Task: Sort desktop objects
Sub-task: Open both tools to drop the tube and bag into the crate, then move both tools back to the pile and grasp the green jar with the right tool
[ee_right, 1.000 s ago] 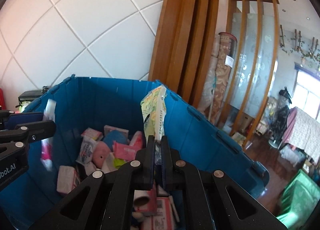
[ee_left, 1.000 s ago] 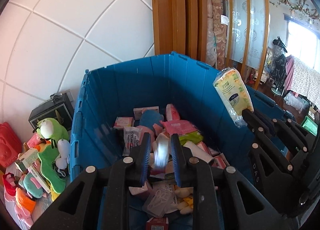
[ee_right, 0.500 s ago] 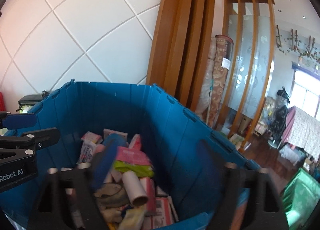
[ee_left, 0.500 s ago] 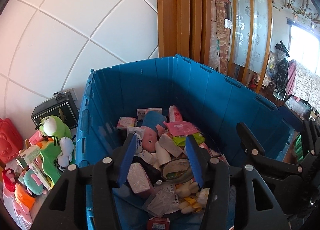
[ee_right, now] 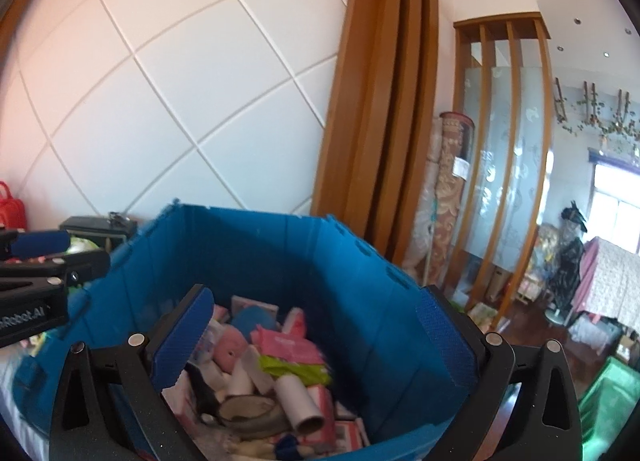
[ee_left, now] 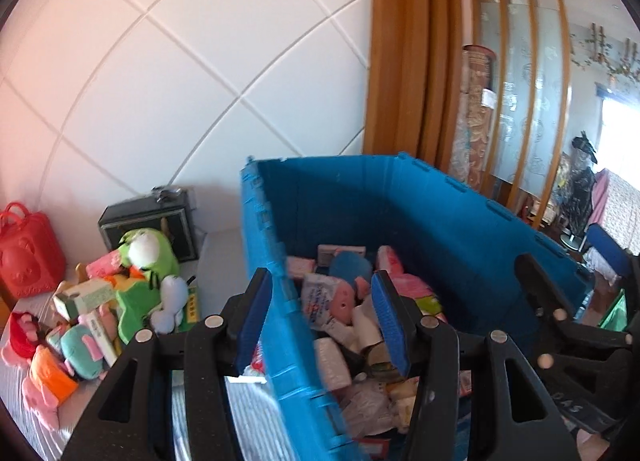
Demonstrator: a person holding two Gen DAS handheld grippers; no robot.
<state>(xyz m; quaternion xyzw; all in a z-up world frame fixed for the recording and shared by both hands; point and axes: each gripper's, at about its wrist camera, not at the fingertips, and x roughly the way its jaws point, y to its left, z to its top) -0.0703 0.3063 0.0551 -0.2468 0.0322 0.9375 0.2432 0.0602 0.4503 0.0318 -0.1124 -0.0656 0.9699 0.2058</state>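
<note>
Nearest the cameras, the right hand-held gripper (ee_right: 316,337) is seen with its jaws just spread to their widest and nothing between them, while the left hand-held gripper (ee_left: 322,319), its jaws having opened about halfway, is held empty astride the left wall of the blue crate (ee_left: 448,221). Just beyond and below both, packets, rolls and a pink plush toy (ee_right: 230,345) are piled inside the crate, and to the left of the left hand-held gripper more toys, among them a green plush (ee_left: 146,257), are heaped on the pale tabletop (ee_left: 220,253). Farther off, a white panelled wall (ee_right: 180,81), wooden slats (ee_right: 384,101) and a frosted glass screen (ee_right: 508,165) are seen, with a bright window (ee_right: 616,221) far to the right.
</note>
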